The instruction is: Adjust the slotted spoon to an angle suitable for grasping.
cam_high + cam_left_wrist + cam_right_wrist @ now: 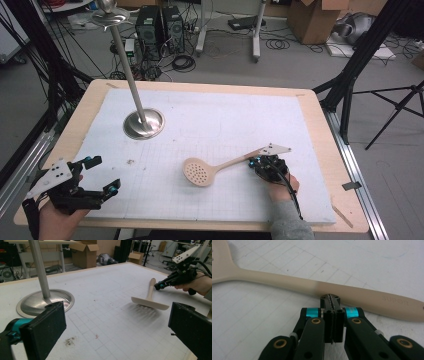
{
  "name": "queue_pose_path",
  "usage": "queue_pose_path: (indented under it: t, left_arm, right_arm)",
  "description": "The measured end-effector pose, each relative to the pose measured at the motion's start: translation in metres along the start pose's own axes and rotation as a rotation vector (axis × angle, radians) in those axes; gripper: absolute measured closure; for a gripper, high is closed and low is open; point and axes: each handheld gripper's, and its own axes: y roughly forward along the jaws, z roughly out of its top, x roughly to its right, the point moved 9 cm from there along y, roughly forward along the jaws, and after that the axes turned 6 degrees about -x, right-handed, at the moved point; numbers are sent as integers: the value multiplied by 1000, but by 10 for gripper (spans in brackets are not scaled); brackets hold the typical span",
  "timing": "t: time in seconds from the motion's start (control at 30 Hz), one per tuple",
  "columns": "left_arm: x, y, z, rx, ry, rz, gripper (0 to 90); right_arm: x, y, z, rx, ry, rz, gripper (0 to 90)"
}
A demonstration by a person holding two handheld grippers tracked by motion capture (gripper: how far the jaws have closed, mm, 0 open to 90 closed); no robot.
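A beige perforated skimmer spoon (198, 172) lies flat on the white gridded mat (215, 120), head to the left and handle pointing right and away. My right gripper (253, 162) is shut with nothing between its jaws. In the right gripper view its tips (330, 298) sit against the near side of the spoon's handle (287, 281). My left gripper (103, 175) rests at the mat's front left, jaws wide open and empty. The left gripper view looks between its open jaws (117, 327) toward the spoon (150, 303) and the right gripper (158, 286) farther off.
A metal stand with a round base (143, 123) and a tall tilted pole rises at the mat's back left, and its base (45, 302) lies close ahead of the left jaw. The wooden table edge (345, 165) frames the mat. Tripods, boxes and cables stand on the floor beyond.
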Motion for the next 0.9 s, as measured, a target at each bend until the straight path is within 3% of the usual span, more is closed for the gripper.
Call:
queue_pose_path:
  t: [0.77,0.9]
  left_arm:
    - [0,-17,-7,-7,-6,39,17]
    - [3,-19,-7,2,-1,15,17]
  right_arm:
    - [-4,32,34,7,-32,-9,900]
    - [-15,26,42,28,-46,34,900]
